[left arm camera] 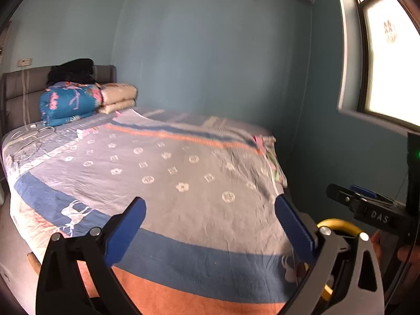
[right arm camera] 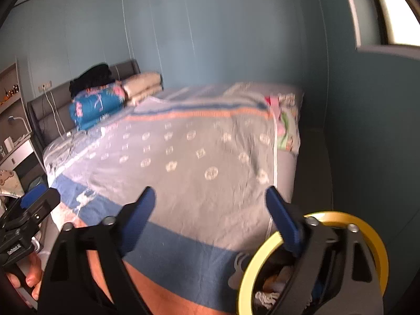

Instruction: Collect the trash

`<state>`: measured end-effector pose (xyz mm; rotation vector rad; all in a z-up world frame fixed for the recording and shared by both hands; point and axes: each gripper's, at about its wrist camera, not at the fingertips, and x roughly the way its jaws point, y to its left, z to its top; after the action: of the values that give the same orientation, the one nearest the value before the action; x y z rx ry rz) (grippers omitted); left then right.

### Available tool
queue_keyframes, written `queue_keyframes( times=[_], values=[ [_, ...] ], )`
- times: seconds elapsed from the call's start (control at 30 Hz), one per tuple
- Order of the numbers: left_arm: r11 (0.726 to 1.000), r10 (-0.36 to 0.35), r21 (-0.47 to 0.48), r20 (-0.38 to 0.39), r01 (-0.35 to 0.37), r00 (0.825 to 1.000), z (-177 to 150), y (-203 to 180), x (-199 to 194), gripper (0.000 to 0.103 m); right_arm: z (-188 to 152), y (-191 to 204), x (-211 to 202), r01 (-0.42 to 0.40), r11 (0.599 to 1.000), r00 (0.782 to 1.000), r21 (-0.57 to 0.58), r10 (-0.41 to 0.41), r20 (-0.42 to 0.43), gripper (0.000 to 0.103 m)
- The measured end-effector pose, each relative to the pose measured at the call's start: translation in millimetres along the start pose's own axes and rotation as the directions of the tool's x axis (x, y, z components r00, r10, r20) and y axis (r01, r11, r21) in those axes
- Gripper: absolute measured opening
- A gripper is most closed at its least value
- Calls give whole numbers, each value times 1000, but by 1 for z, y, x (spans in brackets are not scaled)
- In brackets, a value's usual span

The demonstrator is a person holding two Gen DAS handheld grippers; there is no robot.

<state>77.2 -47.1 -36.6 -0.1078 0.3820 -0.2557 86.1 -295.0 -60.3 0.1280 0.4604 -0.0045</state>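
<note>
Left gripper and right gripper, each with blue fingers spread wide and holding nothing, face a bed under a patterned grey-blue sheet. A yellow-rimmed trash bin holding crumpled scraps sits at 5 o'clock, at the bed's foot. Folded quilts lie at 10 o'clock.
</note>
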Motion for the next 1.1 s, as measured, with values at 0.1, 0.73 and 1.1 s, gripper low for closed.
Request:
queue_keyframes(
  times=[0.1, 0.73, 1.1],
  values=[
    [1000, 17, 8, 36, -17, 999, 3, -1, -18, 95, 1, 9, -17, 7, 1000, 996, -17, -6, 87, 92],
    [995, 99, 7, 144, -101, 985, 4, -14, -100, 95, 5, 28, -81, 16, 1000, 972, 14, -19, 234, 95],
    [995, 104, -8, 147, -104, 984, 0, -16, -102, 95, -5, 27, -71, 27, 999, 983, 28, -32, 181, 95]
  ],
)
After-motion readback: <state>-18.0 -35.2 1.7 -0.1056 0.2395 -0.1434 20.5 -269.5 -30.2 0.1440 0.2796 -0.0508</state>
